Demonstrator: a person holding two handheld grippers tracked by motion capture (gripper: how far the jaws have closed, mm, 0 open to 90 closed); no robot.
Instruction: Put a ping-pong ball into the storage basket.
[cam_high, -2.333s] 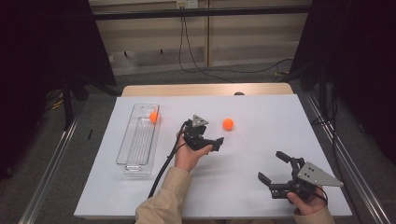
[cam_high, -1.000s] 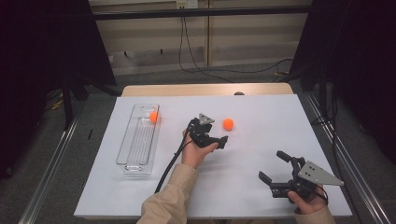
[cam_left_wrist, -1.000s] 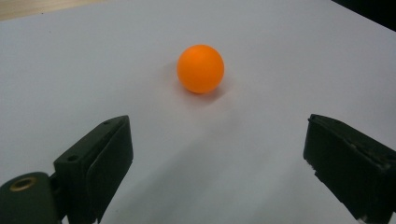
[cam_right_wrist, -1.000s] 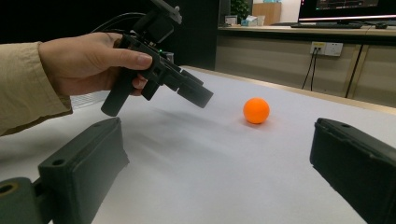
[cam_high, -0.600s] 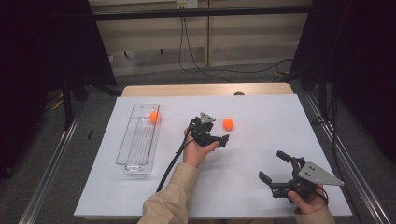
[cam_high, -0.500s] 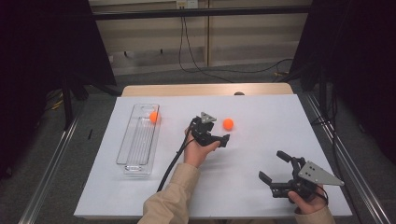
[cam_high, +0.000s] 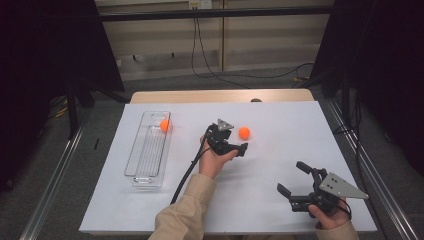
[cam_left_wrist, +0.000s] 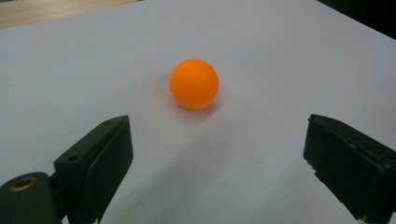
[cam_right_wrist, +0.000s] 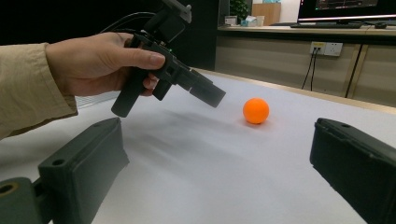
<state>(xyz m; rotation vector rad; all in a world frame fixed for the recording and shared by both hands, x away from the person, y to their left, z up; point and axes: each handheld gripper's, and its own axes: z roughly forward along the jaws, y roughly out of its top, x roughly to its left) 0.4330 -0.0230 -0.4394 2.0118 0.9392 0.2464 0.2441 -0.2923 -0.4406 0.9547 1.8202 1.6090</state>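
High view is showing you seated at the white table (cam_high: 150, 210), with your left hand (cam_high: 214, 159) holding the left gripper (cam_high: 235, 142) near the middle of the sheet. Its jaws are standing wide apart and gripping nothing. They are pointing toward an orange ball (cam_high: 244, 132) that is resting on the table just beyond them, near but not touching. Left gripper view is confirming this: the ball (cam_left_wrist: 194, 83) is sitting ahead of the two black jaws, roughly centred between them but beyond their tips, with bare white surface all around it.

Your right hand (cam_high: 327, 217) is holding the right gripper (cam_high: 295, 177) near the table's front right corner, well apart from the ball. Its jaws are also spread wide and are holding nothing. In the right gripper view you are looking across the table at your left hand (cam_right_wrist: 93, 63) and the left gripper (cam_right_wrist: 205, 95), which is tilting downward above the surface, with the ball (cam_right_wrist: 256, 110) lying just past it.

A clear plastic tray (cam_high: 145, 170) is lying lengthwise on the left part of the table, well apart from both grippers. A second orange ball (cam_high: 164, 125) is sitting at the tray's far end. A black cable (cam_high: 187, 172) is trailing from the left gripper back along your sleeve (cam_high: 185, 215).
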